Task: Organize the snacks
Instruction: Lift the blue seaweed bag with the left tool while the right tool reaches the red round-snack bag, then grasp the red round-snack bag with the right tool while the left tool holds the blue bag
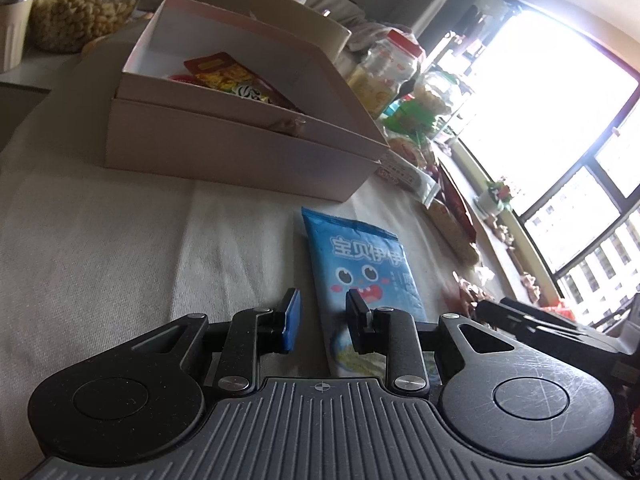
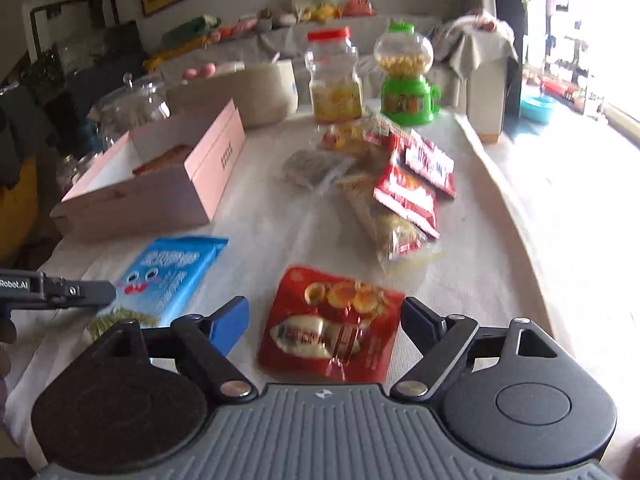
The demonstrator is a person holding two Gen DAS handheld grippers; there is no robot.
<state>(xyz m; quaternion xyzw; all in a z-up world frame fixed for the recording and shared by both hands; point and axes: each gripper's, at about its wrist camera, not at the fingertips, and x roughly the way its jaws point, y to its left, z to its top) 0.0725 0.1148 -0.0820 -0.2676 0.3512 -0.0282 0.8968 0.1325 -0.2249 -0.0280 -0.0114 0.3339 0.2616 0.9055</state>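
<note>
A blue snack bag [image 1: 362, 268] with a cartoon face lies flat on the white cloth; it also shows in the right wrist view [image 2: 168, 276]. My left gripper [image 1: 322, 314] is open just above its near left edge, empty; it shows from the side in the right wrist view [image 2: 80, 293]. A red snack bag [image 2: 332, 326] lies between the fingers of my open right gripper [image 2: 325, 318], untouched. The pink open box [image 1: 240, 136] holds a few snack packets [image 1: 236, 80]; the box also shows in the right wrist view [image 2: 160, 184].
A pile of red and clear snack bags [image 2: 400, 196] lies mid-table. A red-lidded jar [image 2: 336, 76], a green candy dispenser [image 2: 406, 80], a beige container [image 2: 256, 92] and a glass jar [image 2: 132, 100] stand at the back. The table edge [image 2: 532, 248] runs along the right.
</note>
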